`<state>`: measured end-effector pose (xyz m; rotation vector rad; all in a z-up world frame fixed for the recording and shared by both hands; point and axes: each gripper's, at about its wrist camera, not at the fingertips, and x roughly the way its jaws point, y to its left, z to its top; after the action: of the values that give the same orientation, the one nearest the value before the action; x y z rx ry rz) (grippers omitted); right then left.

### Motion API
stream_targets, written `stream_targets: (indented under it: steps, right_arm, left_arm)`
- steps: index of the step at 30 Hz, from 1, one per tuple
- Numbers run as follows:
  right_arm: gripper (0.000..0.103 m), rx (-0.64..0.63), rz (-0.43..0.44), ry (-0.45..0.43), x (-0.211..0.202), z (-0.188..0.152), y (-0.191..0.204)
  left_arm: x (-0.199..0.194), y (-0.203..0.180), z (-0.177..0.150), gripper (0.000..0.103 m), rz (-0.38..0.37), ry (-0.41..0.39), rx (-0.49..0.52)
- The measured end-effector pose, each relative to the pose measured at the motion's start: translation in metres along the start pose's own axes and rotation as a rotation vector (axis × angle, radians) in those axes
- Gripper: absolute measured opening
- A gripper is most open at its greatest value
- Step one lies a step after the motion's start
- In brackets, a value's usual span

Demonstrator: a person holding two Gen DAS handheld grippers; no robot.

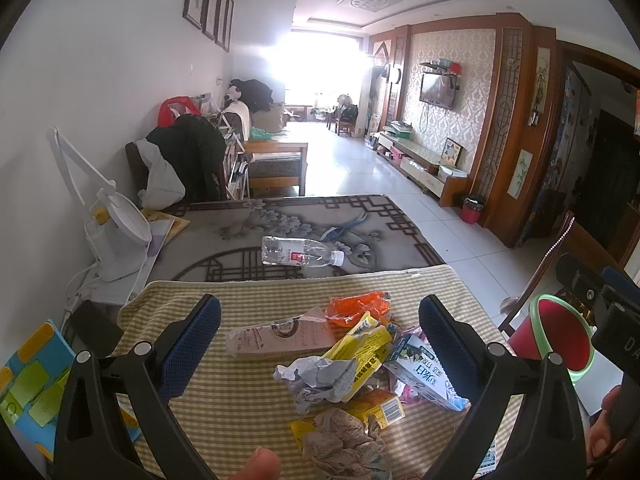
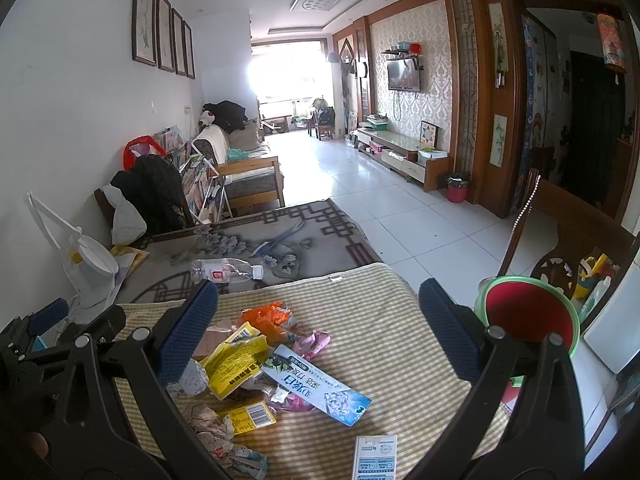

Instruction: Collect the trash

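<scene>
Trash pile [image 1: 352, 360] was seen heaped near the mid-front of a yellow-checked cloth [image 1: 248, 312] laid over the table. Pile was mixed paper and packaging, all loose, overlapping.

Items noted in pile:
- Crumpled grey-white paper ball [image 1: 316, 376], at centre in left wrist view.
- Yellow wrapper [image 2: 236, 360] w/ black print and barcode, creased, lying beside the paper ball.
- Long blue-white toothpaste box [image 2: 316, 384], flattened, lying diag. across the pile's right side.
- Orange plastic wrapper [image 1: 352, 306], scrunched, at far edge of pile.
- Tan paper sleeve [image 1: 280, 338] w/ round logo, flat, torn at one end, to the left of the yellow wrapper.
- Small yellow box [image 2: 250, 416] w/ barcode, at the near side.
- Brownish crumpled tissue [image 1: 344, 440], nearest the camera.
- Pink wrapper [image 2: 314, 340], partly hidden under the box.

A small white carton [image 2: 376, 456] was seen apart from the pile, at near right edge of cloth. A clear plastic bottle [image 1: 300, 252] w/ red label lay on its side beyond the cloth, on the floral table mat.

Red bin [image 2: 528, 316] w/ green rim was noted off the table's right edge.

Left gripper [image 1: 320, 340]: jaws spread wide, nothing held, pile framed between blue pads. Right gripper [image 2: 320, 328]: jaws likewise wide, empty, above the pile's right part. A thumb tip [image 1: 260, 464] was visible at bottom of left view.
</scene>
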<state>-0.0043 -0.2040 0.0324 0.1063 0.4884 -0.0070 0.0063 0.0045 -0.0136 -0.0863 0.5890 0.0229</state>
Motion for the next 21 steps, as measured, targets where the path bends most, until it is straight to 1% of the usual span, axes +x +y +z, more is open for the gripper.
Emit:
stream_targets:
  steps: [18, 21]
  right_arm:
    - [0.099, -0.003, -0.004, 0.008, -0.0007, -0.0003, 0.0008]
    - [0.099, -0.006, -0.016, -0.013, -0.0041, -0.0009, -0.0013]
  left_arm:
    - [0.0009, 0.0003, -0.0007, 0.095, 0.001, 0.004, 0.0]
    - [0.0024, 0.0017, -0.0027, 0.095, 0.001, 0.007, 0.002]
